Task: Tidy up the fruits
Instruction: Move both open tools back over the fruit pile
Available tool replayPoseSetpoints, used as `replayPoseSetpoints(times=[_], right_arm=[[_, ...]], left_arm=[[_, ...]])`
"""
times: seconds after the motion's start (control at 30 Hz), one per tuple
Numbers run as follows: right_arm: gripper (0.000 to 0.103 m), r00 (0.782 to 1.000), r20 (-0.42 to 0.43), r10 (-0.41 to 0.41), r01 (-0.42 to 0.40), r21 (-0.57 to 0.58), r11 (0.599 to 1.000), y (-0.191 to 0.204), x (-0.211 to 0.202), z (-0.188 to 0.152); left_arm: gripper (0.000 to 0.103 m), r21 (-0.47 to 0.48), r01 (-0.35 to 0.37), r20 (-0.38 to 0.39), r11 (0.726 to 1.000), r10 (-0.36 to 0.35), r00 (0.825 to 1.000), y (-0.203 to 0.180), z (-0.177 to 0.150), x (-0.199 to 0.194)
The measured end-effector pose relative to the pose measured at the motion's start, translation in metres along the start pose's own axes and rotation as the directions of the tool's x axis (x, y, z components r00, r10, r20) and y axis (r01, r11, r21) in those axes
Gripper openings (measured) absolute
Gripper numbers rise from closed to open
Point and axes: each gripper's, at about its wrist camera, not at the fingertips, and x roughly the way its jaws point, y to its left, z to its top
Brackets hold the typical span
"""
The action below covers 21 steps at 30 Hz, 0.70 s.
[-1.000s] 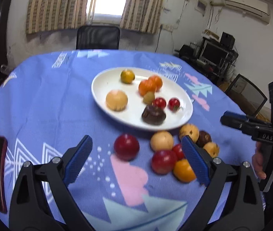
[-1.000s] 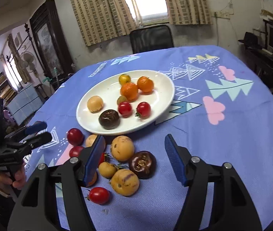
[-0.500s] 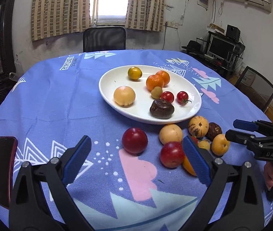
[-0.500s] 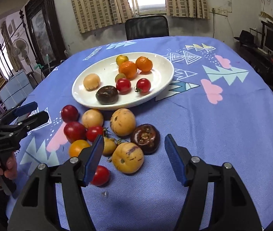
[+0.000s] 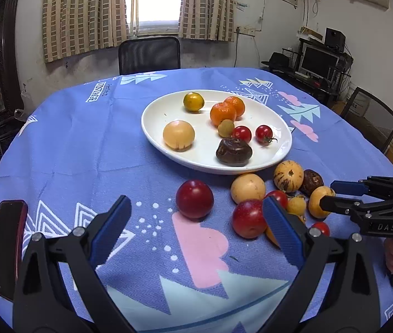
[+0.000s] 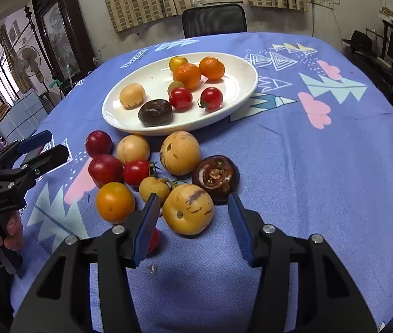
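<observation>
A white plate [image 5: 154,122] [image 6: 240,88] holds several fruits: oranges, cherry tomatoes, a pale round fruit and a dark brown one. In front of it loose fruits lie on the blue cloth. My right gripper [image 6: 193,196] [image 5: 329,194] is open, and its blue pads flank a yellow spotted fruit [image 6: 188,209] without visibly touching it. A dark brown fruit [image 6: 215,174] sits just beyond the right pad and an orange [image 6: 115,202] lies left of the left pad. My left gripper [image 5: 196,202] [image 6: 55,143] is open and empty, just short of a red plum [image 5: 194,198].
A dark red phone [image 5: 7,247] lies at the table's near left edge. A black chair [image 5: 149,55] [image 6: 214,20] stands behind the table. A desk with a monitor [image 5: 319,61] is at the right. A hand [image 6: 12,233] holds the left gripper's handle.
My right gripper has come forward and down until the yellow spotted fruit lies between its pads, and the gap between them has narrowed. The left gripper has shifted only slightly.
</observation>
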Motion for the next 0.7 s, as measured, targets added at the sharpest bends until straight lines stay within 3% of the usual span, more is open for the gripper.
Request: replayPoseSetpoints(times=[0.3, 0.53, 0.7], right_arm=[[0.043, 0.999, -0.035, 0.033, -0.032, 0.018, 0.999, 0.000, 0.011, -0.002], [0.041, 1.000, -0.016, 0.024, -0.024, 0.002, 1.000, 0.003, 0.012, -0.004], [0.040, 0.999, -0.016, 0.030, -0.030, 0.003, 1.000, 0.002, 0.011, -0.004]], left_arm=[[0.097, 0.005, 0.005, -0.004, 1.000, -0.005, 1.000, -0.001, 0.000, 0.001], [0.097, 0.019, 0.021, -0.011, 1.000, -0.020, 1.000, -0.006, -0.002, 0.001], [0.097, 0.012, 0.086, -0.026, 0.996, -0.085, 0.996, -0.008, -0.004, 0.003]])
